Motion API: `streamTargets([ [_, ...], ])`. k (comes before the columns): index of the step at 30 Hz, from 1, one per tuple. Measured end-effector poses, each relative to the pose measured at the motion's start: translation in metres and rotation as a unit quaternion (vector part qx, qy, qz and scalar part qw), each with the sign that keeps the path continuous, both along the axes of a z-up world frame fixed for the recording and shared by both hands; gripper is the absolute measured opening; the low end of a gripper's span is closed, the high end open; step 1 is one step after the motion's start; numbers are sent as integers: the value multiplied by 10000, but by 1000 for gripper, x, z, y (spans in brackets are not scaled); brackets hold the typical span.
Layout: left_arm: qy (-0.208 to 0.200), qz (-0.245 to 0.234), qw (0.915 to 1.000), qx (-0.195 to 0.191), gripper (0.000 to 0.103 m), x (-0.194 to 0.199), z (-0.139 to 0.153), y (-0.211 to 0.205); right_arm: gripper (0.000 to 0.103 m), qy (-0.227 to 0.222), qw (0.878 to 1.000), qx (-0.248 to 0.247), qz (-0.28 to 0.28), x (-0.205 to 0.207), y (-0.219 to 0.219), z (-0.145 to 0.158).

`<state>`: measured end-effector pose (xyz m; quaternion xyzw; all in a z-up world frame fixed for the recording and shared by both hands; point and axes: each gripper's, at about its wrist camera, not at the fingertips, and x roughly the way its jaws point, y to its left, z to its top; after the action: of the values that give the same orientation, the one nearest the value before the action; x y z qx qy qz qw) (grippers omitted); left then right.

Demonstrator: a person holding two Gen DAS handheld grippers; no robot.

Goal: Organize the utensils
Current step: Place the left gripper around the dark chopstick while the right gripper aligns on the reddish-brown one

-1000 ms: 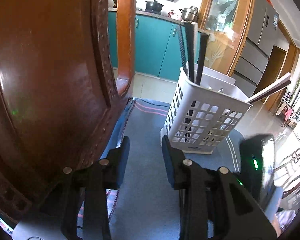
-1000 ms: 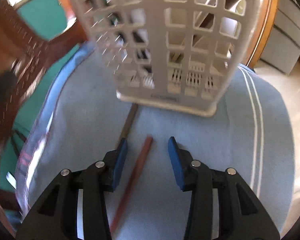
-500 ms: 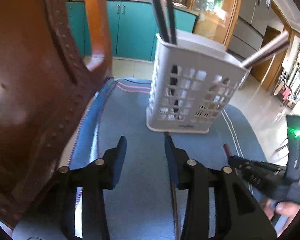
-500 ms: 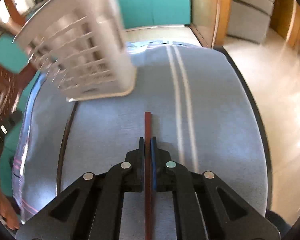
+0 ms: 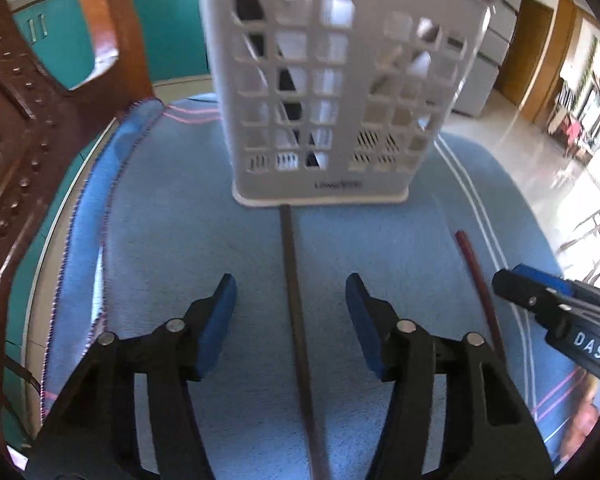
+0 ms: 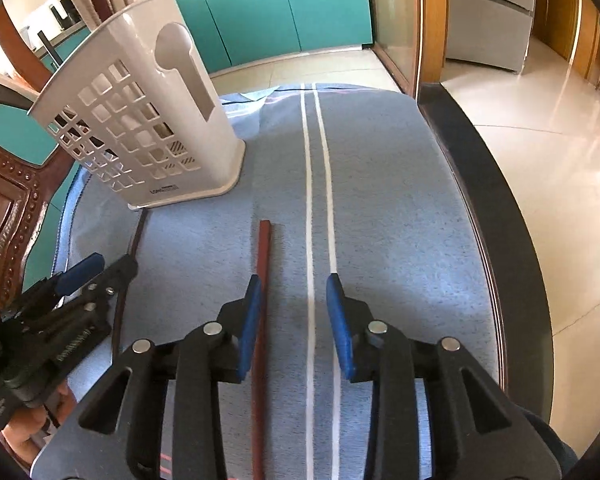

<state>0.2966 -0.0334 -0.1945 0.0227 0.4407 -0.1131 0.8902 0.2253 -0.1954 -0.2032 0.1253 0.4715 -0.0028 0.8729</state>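
Before the white basket (image 5: 340,92), left tongs (image 5: 290,312) have just been opening astride the dark chopstick (image 5: 296,300), right tongs (image 6: 294,312) likewise opening, freeing the red chopstick (image 6: 262,300).

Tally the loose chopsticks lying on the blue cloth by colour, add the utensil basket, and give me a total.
Dark brown chopstick: 1
Reddish-brown chopstick: 1
White utensil basket: 1
Total: 3
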Motion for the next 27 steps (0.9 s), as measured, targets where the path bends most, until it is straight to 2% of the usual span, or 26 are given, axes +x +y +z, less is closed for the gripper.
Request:
streamTargets([
  [4, 33, -82, 9997, 211, 59, -3, -5, -6, 34, 34, 10000, -20, 21, -2, -1, -1],
  [6, 40, -137, 9997, 179, 53, -4, -4, -7, 34, 35, 10000, -28, 38, -3, 0, 0],
  [8, 29, -164, 9997, 165, 34, -6, -4, -6, 35, 37, 10000, -44, 57, -2, 4, -1],
  [10, 72, -181, 9998, 100, 9, -8, -2, -3, 35, 40, 9999, -54, 75, -4, 6, -1],
  [17, 240, -257, 9994, 7, 7, -31, 2, 0, 35, 31, 9999, -82, 109, -10, 9, 1],
  [20, 214, -316, 9992, 137, 7, -45, 3, -5, 35, 4, 9999, -74, 113, -11, 11, 3],
  [24, 152, -195, 9993, 276, 7, -47, 2, -1, 41, -52, 9997, -98, 214, -11, 15, 6],
  [27, 169, -69, 9995, 245, 7, -41, 4, 4, 42, -38, 9992, -201, 331, -9, 24, 5],
])
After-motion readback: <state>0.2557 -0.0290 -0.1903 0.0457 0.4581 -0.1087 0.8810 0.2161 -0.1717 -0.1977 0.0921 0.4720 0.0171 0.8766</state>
